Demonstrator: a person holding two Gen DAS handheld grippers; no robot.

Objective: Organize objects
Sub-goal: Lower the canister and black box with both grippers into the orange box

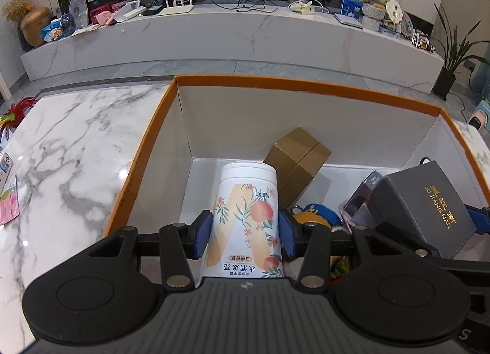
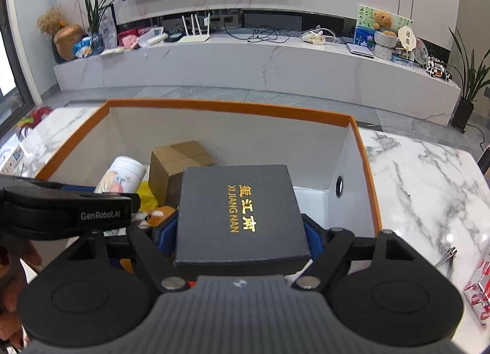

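My left gripper (image 1: 245,233) is shut on a white canister (image 1: 245,216) printed with peaches, holding it inside the orange-rimmed box (image 1: 275,82). My right gripper (image 2: 242,239) is shut on a dark grey box with gold lettering (image 2: 239,213), held over the same orange-rimmed box (image 2: 229,107); that grey box (image 1: 428,203) shows at the right of the left wrist view. A brown carton (image 1: 298,161) lies tilted at the back of the box floor, also in the right wrist view as the brown carton (image 2: 177,161). The canister (image 2: 122,174) appears at the left there.
Small items lie on the box floor: a blue and orange pouch (image 1: 315,216), a yellow bag (image 2: 147,194), a plush toy (image 2: 156,214). The box stands on a marble table (image 1: 70,154). Pink packets (image 1: 9,203) lie at the left; nail clippers (image 2: 447,254) and a red-patterned clear container (image 2: 477,289) at the right.
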